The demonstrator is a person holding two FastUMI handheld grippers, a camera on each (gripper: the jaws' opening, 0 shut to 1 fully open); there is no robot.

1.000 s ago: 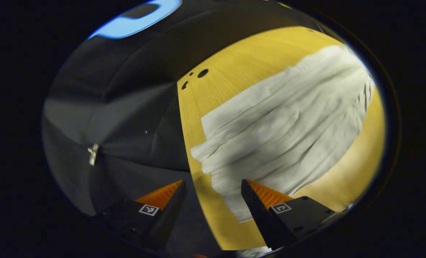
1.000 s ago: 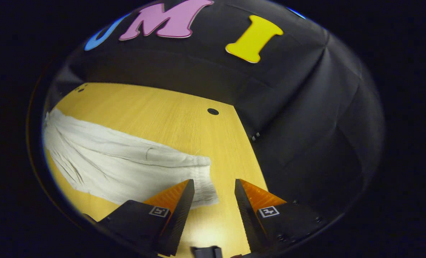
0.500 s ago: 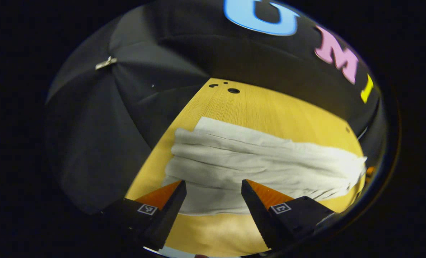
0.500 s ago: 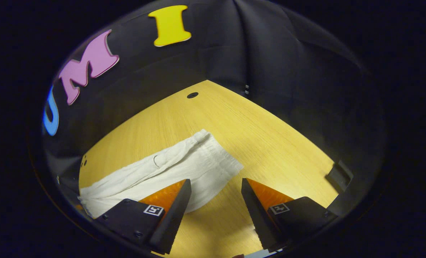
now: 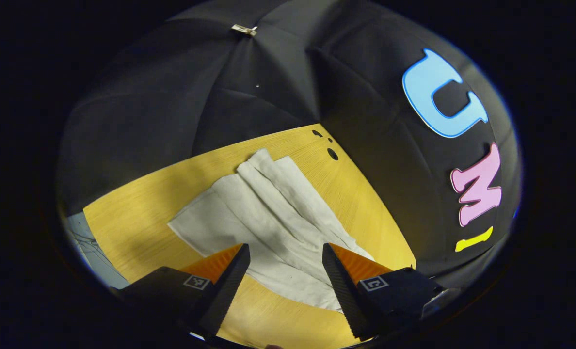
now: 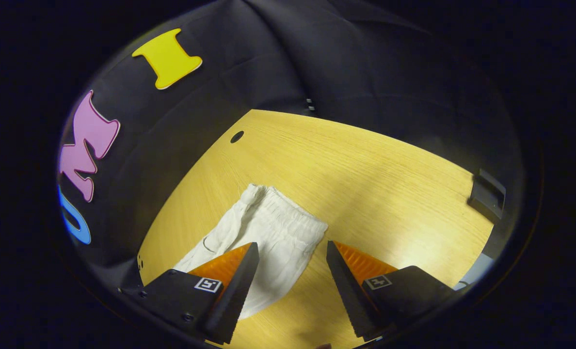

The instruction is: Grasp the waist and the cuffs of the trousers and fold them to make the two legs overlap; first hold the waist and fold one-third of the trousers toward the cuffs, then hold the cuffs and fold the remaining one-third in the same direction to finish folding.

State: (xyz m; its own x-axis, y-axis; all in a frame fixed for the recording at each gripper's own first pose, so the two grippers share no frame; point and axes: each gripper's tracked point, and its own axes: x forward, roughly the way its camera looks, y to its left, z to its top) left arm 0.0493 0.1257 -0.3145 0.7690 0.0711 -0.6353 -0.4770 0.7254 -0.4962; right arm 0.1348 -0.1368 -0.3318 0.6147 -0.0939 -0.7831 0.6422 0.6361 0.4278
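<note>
Lying flat on the yellow wooden table [image 6: 375, 165], the pale trousers [image 5: 268, 213] are spread lengthwise with nothing lifted. In the left gripper view the cuff end [image 5: 264, 165] points toward the far table edge, near 3 small dark holes [image 5: 328, 145] in the board, and several long layers of cloth run side by side there. That suggests the legs may already be laid one over the other, though I cannot tell for certain. In the right gripper view the gathered elastic waist [image 6: 288, 213] lies near the middle of the table, well apart from a dark bracket [image 6: 486, 193] at the table's right edge.

The left gripper [image 5: 284, 257] hangs above the leg cloth with its jaws wide apart and nothing held between them. The right gripper [image 6: 290, 257] hovers over the waist end, jaws likewise spread wide and empty; whether either touches the cloth is unclear.

As a judgement, neither of the 2 third-folds is done: the waist is not yet turned toward the cuffs, and the cuffs are not yet brought over. The stage looks like an approach to the first grasp, so most of the task remains.

No container of any kind is on the table, so nothing is held in one.
</note>
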